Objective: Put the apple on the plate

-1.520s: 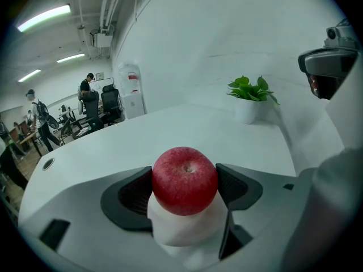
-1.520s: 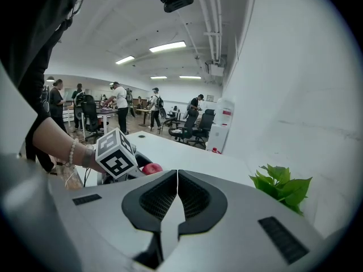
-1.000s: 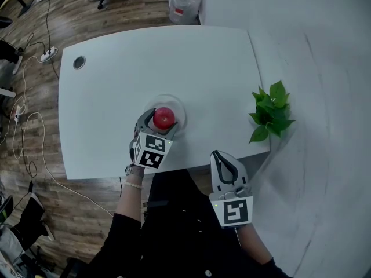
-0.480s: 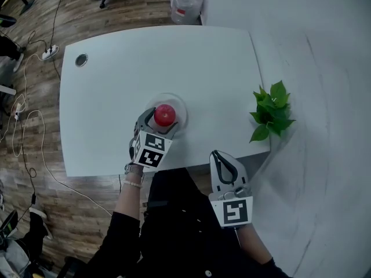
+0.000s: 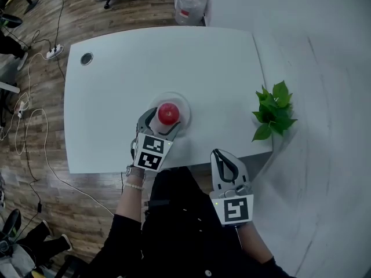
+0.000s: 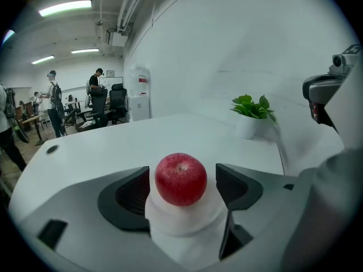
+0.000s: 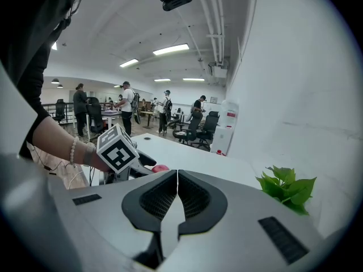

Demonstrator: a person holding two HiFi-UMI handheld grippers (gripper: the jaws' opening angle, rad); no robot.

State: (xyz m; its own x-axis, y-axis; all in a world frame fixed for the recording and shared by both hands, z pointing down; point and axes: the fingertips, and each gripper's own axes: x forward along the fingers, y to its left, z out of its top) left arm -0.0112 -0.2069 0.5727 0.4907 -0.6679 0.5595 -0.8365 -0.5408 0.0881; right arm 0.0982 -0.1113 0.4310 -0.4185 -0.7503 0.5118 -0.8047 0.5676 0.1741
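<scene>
The left claw (image 5: 160, 126) has its jaws wide apart, with the red apple (image 6: 181, 179) between them, not touching. The apple sits on the plate (image 5: 184, 108), which the claw partly hides. The right claw (image 7: 177, 200) is pressed together, holding nothing, off the white surface (image 5: 116, 86). A green plant (image 5: 272, 110) stands well apart.

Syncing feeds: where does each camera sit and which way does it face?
Head view: on the head, steeply down at the table; left claw, right claw, arms show.
Left gripper view: on left claw, along open jaws toward apple on plate.
Right gripper view: on right claw, shut jaws, across table.
All share the plant.
</scene>
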